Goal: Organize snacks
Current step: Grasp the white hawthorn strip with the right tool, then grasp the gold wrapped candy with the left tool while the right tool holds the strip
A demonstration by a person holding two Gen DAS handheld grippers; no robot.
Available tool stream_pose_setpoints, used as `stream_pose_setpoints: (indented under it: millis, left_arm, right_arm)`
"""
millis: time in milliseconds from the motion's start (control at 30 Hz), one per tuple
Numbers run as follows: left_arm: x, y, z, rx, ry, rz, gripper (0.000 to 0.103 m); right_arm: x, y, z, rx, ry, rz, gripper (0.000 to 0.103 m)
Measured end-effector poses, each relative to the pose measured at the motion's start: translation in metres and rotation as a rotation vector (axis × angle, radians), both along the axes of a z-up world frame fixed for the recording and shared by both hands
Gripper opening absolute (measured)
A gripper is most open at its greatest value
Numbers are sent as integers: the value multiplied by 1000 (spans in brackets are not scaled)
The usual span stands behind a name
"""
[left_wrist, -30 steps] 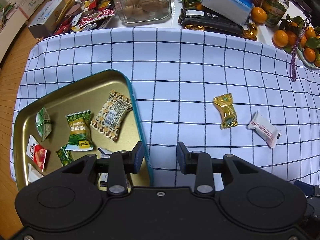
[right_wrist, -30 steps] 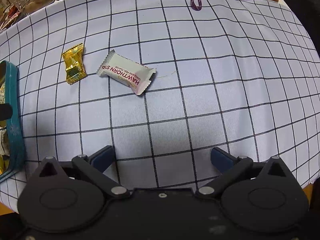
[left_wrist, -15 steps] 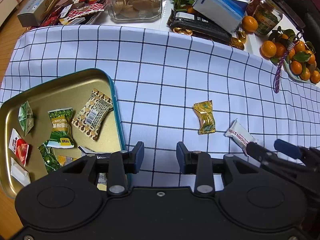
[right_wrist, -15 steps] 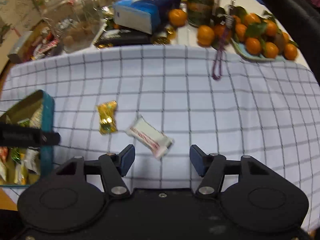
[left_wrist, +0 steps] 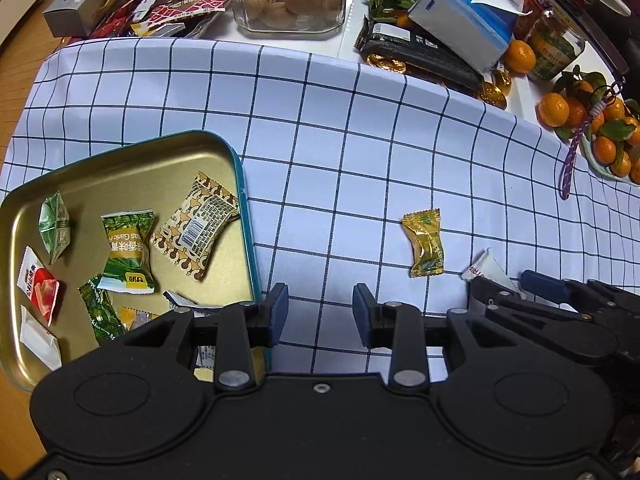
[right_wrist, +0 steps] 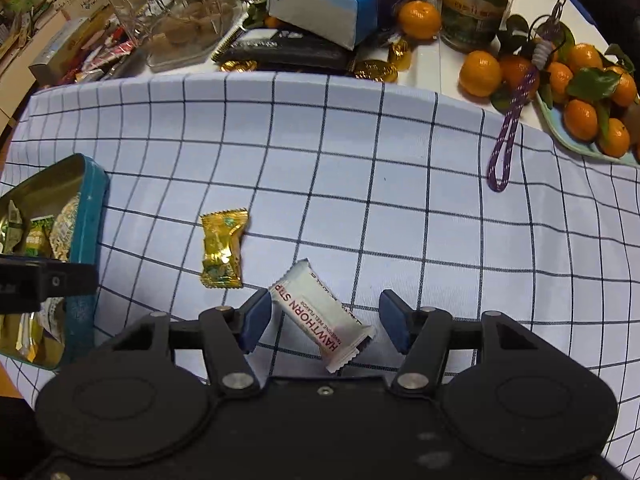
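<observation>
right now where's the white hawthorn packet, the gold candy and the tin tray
white hawthorn packet (right_wrist: pixel 320 316), right wrist view, middle of its printed face
gold candy (right_wrist: pixel 222 247), right wrist view, centre of the wrapper
tin tray (left_wrist: pixel 120 176), left wrist view, bare gold floor near the far rim

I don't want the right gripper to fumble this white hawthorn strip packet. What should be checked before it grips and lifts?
1. White hawthorn strip packet between the right gripper pads as they close: ok.
2. Pads already pressing it: not ok, gaps show on both sides.
3. Packet square to the jaws: not ok, it lies diagonally.
4. Gold foil candy outside the jaws: ok, apart to the left.
5. Teal-rimmed gold tin tray has free space: ok.
6. Left gripper empty: ok, open above the checked cloth.
</observation>
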State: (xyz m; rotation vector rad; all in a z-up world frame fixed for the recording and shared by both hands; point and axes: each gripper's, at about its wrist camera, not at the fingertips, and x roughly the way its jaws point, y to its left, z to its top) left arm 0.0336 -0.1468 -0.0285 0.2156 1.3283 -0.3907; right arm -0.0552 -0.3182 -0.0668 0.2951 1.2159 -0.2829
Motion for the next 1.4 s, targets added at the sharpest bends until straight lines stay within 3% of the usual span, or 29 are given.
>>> stream_pose_setpoints:
  millis: [67,200,367,700,867,1100,1267,1400]
  left_arm:
    - [-1,-1,-1,8,-4,-7,44]
    - [-1,-1,-3,17,1,-10,44]
    - [-2,-3,-4,-14,27,-17,44]
    - [-20,-31,-6,-59,25,-97,43]
    - [-25,-41,-7,-71,19,-138,43]
    - [-20,-44,-6,-112,1,-133,43]
    - [-18,-50,-5,-122,-53,-98,43]
    - [-19,-61,-10,-113,-72,-95,44]
  right_arm:
    - [1,2,-3,9,14,26,50]
    - [-2,13,1,-45,14,72,28]
    - [-17,10,6,-35,46,18,20]
    - [-69,-15,22,77,153,-224,20]
    - [-87,-19,27,158,141,-283,21]
    - [-86,-32,34,94,145,-394,21]
    - [-85,-44,39,162,145,-420,21]
    - [-89,-47,44,152,137,-432,21]
